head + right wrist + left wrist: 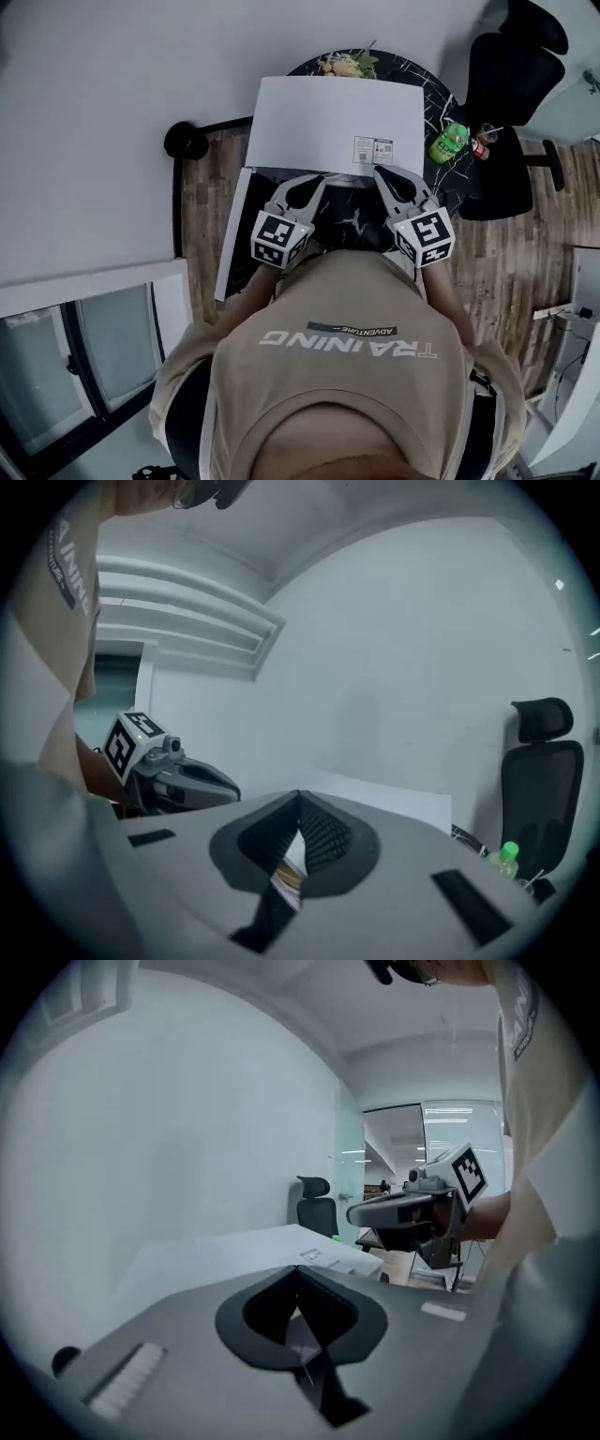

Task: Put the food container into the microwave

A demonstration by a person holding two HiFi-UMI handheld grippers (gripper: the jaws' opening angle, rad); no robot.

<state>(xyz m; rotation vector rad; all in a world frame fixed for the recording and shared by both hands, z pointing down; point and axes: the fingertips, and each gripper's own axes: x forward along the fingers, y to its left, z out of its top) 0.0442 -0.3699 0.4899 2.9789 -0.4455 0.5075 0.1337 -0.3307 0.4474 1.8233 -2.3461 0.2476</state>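
The white microwave [328, 122] stands on a round black marble table [427, 80], its door [232, 234] swung open to the left. The food container [347, 66], holding greens, sits behind the microwave at the table's far edge. My left gripper [317, 180] and right gripper [379, 172] hover side by side at the front of the microwave's opening, tips at its top front edge. Both are shut with nothing held. In the left gripper view the jaws [298, 1274] meet over the microwave's top [262, 1246]. In the right gripper view the jaws [300, 799] meet too.
A green bottle [448, 141] and a small glass [486, 133] stand at the table's right side. A black office chair [511, 94] is behind the table on the right. A white wall runs along the left. The floor is wood [202, 216].
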